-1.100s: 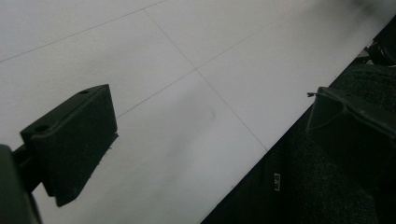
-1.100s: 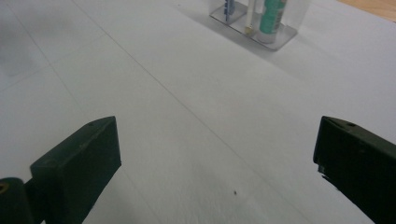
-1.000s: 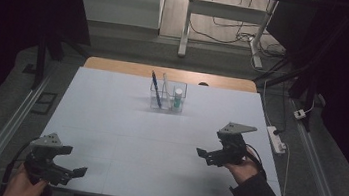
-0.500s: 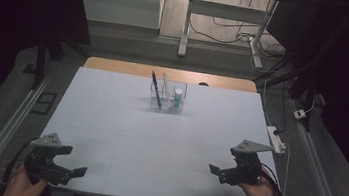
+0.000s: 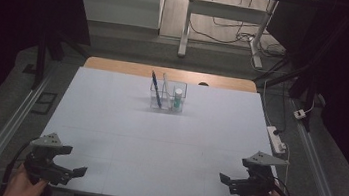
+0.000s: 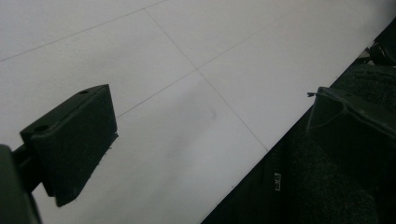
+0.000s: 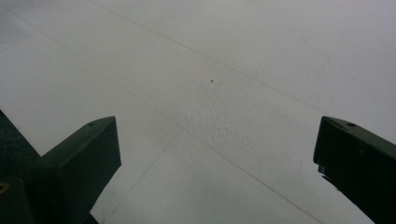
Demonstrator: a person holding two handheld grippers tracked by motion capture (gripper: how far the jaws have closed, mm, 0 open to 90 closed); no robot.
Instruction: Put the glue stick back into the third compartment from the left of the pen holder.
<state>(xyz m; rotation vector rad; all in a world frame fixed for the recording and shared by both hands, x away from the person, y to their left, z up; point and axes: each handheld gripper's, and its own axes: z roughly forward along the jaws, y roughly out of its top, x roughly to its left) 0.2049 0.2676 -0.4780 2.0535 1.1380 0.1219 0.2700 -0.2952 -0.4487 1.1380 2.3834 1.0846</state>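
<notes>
Moved: right tongs [image 5: 232,181] pull back from mid-bench to the near right edge; left tongs [image 5: 70,173] hold their near-left spot.
Tongs: both wide, empty.
Holder: clear organiser [image 5: 168,96] sits far centre on the bench [image 5: 109,120], well apart.
Advice: reach forward level, approach the blue pen [image 5: 156,88] from above.
Unclear: organiser contents small; left view's far jaw blurred.

Big white table [image 5: 157,141] with thin lines crossing it. Stood near the far edge, in the middle: a small see-through holder [image 5: 167,97], with a blue pen [image 5: 156,90] and a little white bottle [image 5: 177,99] inside.
</notes>
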